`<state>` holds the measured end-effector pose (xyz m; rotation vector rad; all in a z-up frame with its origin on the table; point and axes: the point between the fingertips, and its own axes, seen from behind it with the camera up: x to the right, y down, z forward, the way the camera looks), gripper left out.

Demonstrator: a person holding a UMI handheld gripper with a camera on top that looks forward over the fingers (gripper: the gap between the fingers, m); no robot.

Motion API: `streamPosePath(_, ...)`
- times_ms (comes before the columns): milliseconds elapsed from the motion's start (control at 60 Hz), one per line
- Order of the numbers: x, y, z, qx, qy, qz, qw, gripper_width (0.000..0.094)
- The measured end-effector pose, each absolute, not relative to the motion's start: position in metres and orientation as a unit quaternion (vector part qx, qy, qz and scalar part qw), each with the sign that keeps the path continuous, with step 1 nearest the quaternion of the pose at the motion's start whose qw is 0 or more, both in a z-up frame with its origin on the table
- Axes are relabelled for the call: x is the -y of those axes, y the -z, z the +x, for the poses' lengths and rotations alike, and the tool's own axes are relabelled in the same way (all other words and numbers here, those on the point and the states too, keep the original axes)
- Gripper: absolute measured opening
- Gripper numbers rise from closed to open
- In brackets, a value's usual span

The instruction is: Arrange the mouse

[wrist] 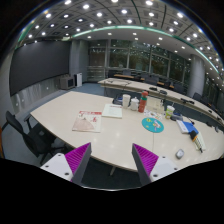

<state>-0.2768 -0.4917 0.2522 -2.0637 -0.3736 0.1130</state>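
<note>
My gripper [111,150] is open and empty, with its magenta pads [78,160] wide apart above the near edge of a long cream table [110,132]. A small pale rounded object, possibly the mouse [180,154], lies on the table just right of my right finger. A round blue disc [152,124] lies beyond the right finger, further out on the table. Nothing stands between the fingers.
A red and white sheet [88,121] lies beyond the left finger, with a white box [113,111] behind it. Blue and white items [186,126] lie at the right. Black chairs [22,132] stand at the table's left side. More tables stand further back.
</note>
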Motion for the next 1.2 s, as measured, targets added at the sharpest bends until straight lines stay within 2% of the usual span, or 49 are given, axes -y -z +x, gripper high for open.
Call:
streamPosePath(150, 0.487, -0.229, -0.241, 0.128, -0.036, -0.867, 0.48, 0.083)
streamPosePath(400, 0.462, -0.14, -0.101, 0.061, 0.003, -0.898, 0.436, 0.0829)
streamPosePath(617, 0.406, -0.07, 0.039, 0.009, 0.04, -0.902, 0.43, 0.0829)
streamPosePath(767, 0.349, -0.04, 0.109, -0.008, 0.057, -0.894, 0.443, 0.0831)
streamPosePath(933, 0.294, -0.007, 0.152, -0.023, 0.058, -0.897, 0.439, 0.0827)
streamPosePath(1083, 0.264, 0.007, 0.166, -0.034, 0.041, -0.899, 0.434, 0.0818)
streamPosePath(1200, 0.247, 0.008, 0.172, -0.044, 0.034, -0.897, 0.438, 0.0751)
